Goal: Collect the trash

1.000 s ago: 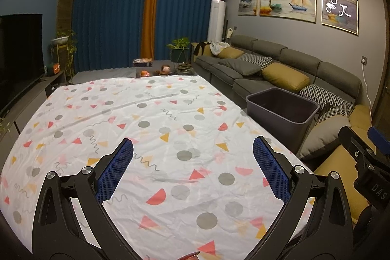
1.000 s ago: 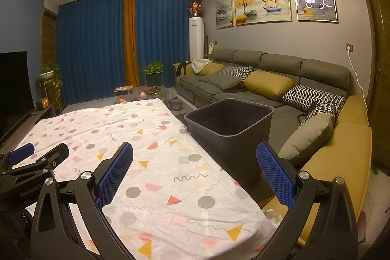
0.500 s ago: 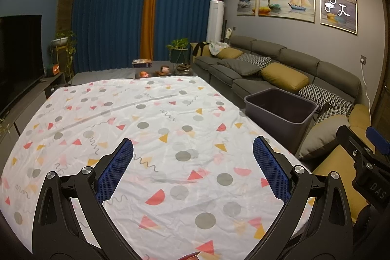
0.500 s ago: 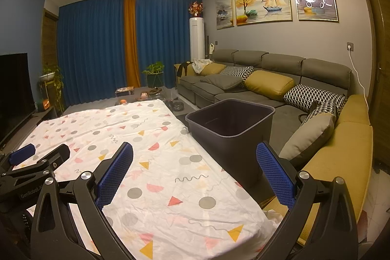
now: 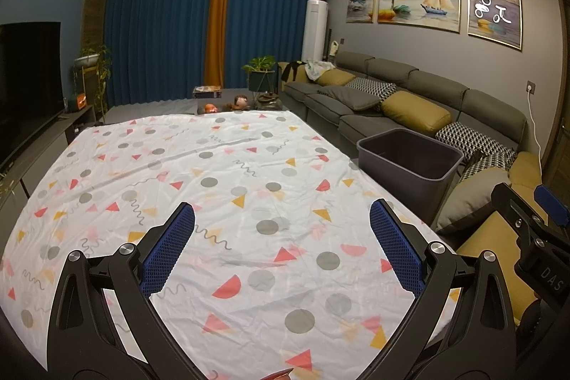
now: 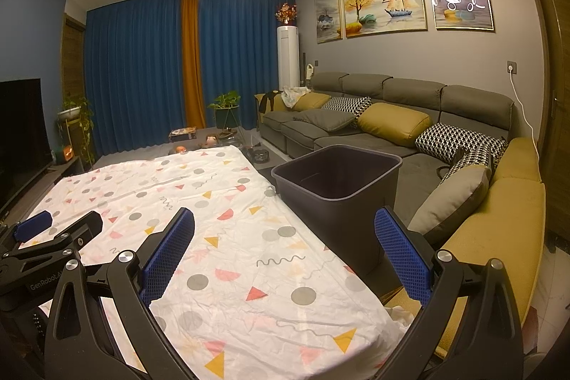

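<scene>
The left gripper, a black two-finger tool with blue ribbed pads, is held above the white patterned tablecloth spread over a large table, and the right gripper, of the same build, is held beside it nearer the table's right edge. The dark grey rectangular plastic bin, where collected trash is presumably meant to go, stands on the floor just beside that edge, between the table and the grey and mustard sofa. No trash is seen on the cloth in either view; what, if anything, lies in the bin's shadowed bottom cannot be told. The main risk is judged to be the cloth itself: were a pad lowered onto it and closed, the loose fabric could be pinched and dragged, and at the near right corner, where it is bunched, it could be pulled off the table. The bin could also be knocked if the right gripper were swung low past the edge. Both grippers are spread wide, nothing is held between their pads, and nothing is touched.
</scene>
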The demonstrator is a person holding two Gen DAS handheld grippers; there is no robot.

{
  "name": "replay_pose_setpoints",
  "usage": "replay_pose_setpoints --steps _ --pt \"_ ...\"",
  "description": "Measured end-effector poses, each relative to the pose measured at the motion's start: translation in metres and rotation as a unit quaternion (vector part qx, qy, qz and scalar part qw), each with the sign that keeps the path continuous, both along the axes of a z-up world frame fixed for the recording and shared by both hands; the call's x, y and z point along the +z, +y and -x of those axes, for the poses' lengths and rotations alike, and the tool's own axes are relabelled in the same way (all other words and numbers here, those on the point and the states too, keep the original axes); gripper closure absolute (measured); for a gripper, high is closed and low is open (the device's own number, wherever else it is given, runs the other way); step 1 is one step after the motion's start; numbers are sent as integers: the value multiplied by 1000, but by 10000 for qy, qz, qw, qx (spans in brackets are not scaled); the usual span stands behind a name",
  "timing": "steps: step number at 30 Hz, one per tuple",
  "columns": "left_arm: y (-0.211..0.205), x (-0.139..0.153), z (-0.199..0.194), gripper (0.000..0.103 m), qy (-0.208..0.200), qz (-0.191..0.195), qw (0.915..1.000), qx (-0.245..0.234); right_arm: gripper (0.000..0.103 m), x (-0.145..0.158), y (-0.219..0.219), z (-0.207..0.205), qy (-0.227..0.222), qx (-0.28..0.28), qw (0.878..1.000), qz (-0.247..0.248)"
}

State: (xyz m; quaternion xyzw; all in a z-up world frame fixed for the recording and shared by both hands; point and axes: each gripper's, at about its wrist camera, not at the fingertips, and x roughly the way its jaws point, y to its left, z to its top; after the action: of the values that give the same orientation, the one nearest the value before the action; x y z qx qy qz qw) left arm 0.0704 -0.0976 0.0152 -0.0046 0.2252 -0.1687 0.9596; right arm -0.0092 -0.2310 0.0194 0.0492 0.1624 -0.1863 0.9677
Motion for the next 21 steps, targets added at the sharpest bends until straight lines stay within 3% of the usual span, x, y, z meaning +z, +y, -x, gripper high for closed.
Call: replay_pose_setpoints --steps 21 --pt "0 1 2 6 18 10 10000 -2 6 -1 1 -1 1 15 10000 -34"
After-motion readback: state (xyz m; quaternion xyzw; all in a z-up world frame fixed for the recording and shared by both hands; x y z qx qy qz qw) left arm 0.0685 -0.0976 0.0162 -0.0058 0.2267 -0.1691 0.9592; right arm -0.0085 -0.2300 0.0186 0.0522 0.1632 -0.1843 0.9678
